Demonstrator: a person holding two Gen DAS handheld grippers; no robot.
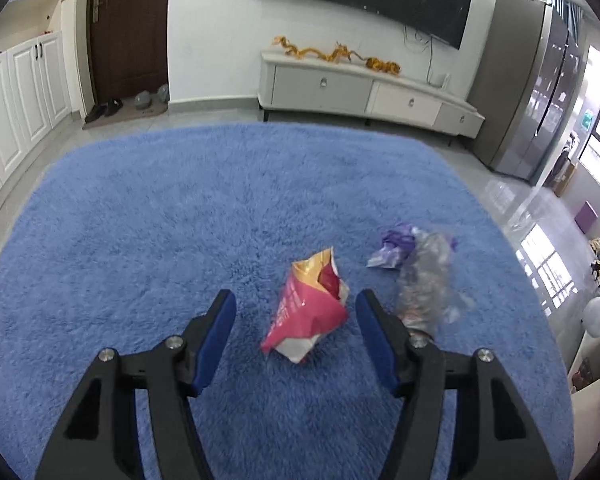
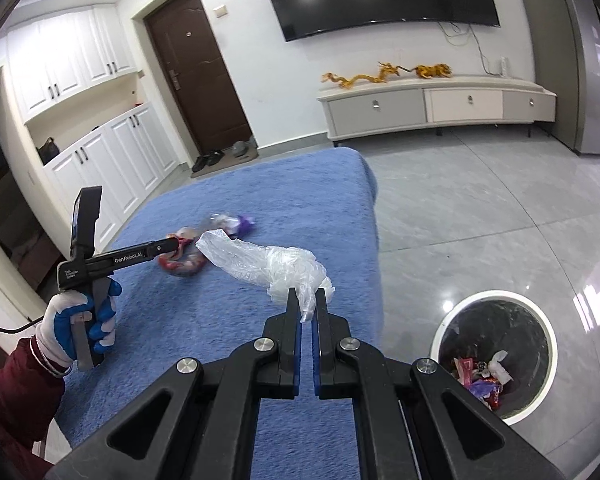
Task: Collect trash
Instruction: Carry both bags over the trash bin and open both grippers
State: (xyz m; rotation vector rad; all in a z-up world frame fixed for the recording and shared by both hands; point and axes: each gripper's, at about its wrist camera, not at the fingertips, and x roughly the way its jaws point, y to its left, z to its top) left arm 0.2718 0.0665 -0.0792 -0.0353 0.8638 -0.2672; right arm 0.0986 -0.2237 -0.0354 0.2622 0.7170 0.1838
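- The left gripper (image 1: 296, 300) stands with jaws apart and nothing clamped, pointing steeply down at the blue rug (image 1: 140, 220).
- The red snack bag (image 1: 306, 312) lies on the rug between those jaws, untouched, its long axis running away from the tool; this hand is plainly the nearer one.
- A purple wrapper (image 1: 392, 248) and crumpled clear plastic (image 1: 424, 284) lie just right of it.
- The right gripper (image 2: 308, 292) is clamped on a clear plastic bag (image 2: 268, 258), held over the rug's edge.
- The bin (image 2: 496, 356) sits lower right on the tiled floor, already holding wrappers.
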